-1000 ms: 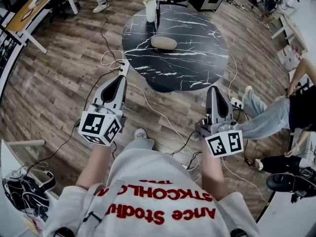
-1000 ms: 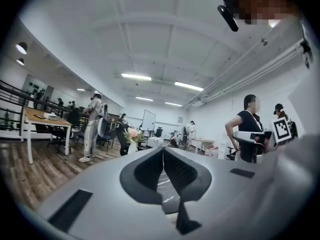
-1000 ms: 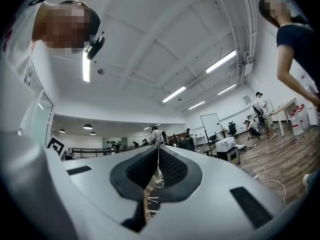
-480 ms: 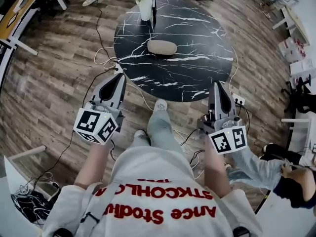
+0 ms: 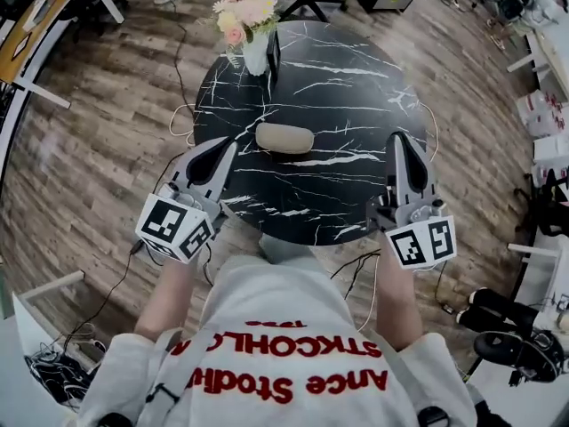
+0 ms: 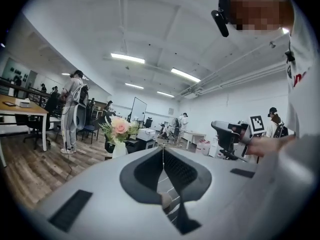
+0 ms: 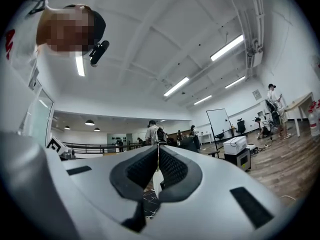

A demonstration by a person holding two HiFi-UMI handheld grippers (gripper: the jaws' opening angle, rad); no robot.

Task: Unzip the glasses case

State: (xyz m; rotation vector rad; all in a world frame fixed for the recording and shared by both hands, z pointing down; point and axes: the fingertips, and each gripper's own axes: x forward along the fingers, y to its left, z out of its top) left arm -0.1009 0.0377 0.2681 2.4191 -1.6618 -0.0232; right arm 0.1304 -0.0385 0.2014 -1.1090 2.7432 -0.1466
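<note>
The beige oval glasses case [image 5: 284, 138] lies shut near the middle of the round black marble table [image 5: 356, 87]. My left gripper [image 5: 233, 142] is shut and empty, its tips over the table's left part, a short way left of the case. My right gripper [image 5: 399, 137] is also shut and empty, over the table's right side, well clear of the case. In the left gripper view the jaws [image 6: 162, 149] meet with nothing between them. The right gripper view shows the same closed jaws [image 7: 158, 147].
A white vase of pink flowers [image 5: 244, 25] stands at the table's far left with a dark upright object [image 5: 274, 50] beside it. Cables [image 5: 182, 114] trail over the wooden floor. Desks [image 5: 36, 25] and chairs ring the room, and a person [image 6: 72, 111] stands far off.
The person has walked up to the table. Both grippers moved forward from above the floor to above the table's near half, on either side of the case. Both stayed shut.
</note>
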